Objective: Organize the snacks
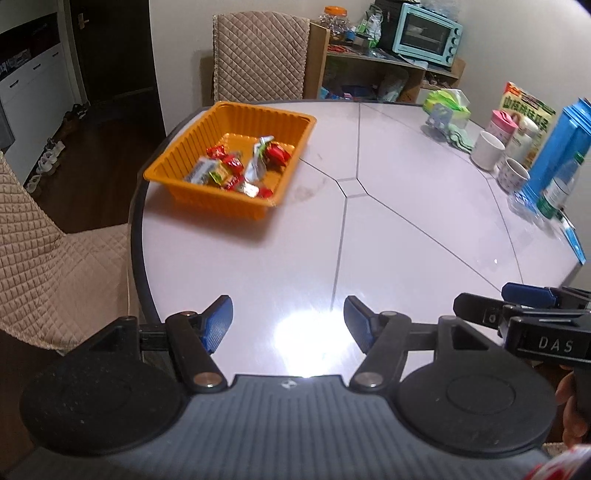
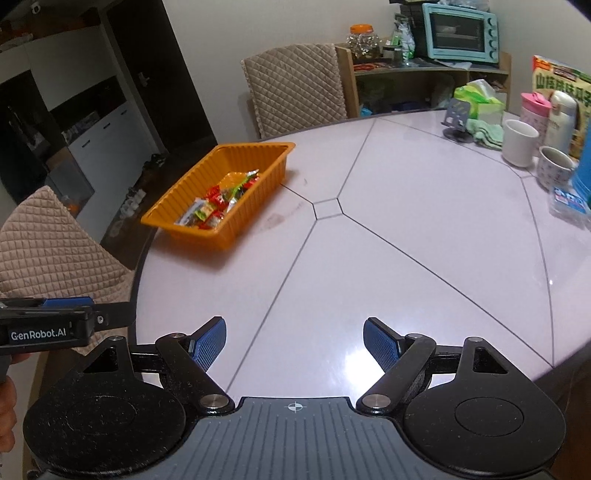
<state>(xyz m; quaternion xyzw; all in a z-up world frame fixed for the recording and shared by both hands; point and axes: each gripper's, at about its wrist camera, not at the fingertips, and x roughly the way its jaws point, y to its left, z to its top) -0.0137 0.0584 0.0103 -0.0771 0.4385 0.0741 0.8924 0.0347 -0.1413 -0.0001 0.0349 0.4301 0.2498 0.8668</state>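
Observation:
An orange ribbed tray (image 1: 177, 162) (image 2: 173, 206) sits near the table's left edge and holds several wrapped snacks (image 1: 236, 166) (image 2: 218, 201), red, green and silver. My left gripper (image 1: 288, 325) hovers open over the bare near part of the table, nothing between its blue pads. My right gripper (image 2: 295, 341) is open too, with nothing between its pads, well short of the tray. In the left wrist view the right gripper shows from the side at the right edge (image 1: 517, 306); in the right wrist view the left gripper shows at the left edge (image 2: 74, 314).
Mugs (image 2: 519, 142), a pink bottle (image 2: 533, 110), a tissue box (image 2: 480, 99), a blue carton (image 1: 565, 147) and a snack box (image 1: 528, 107) crowd the table's right side. Quilted chairs (image 1: 258, 55) (image 2: 48, 251) stand at the back and left. A shelf with a mint oven (image 2: 460, 31) stands behind.

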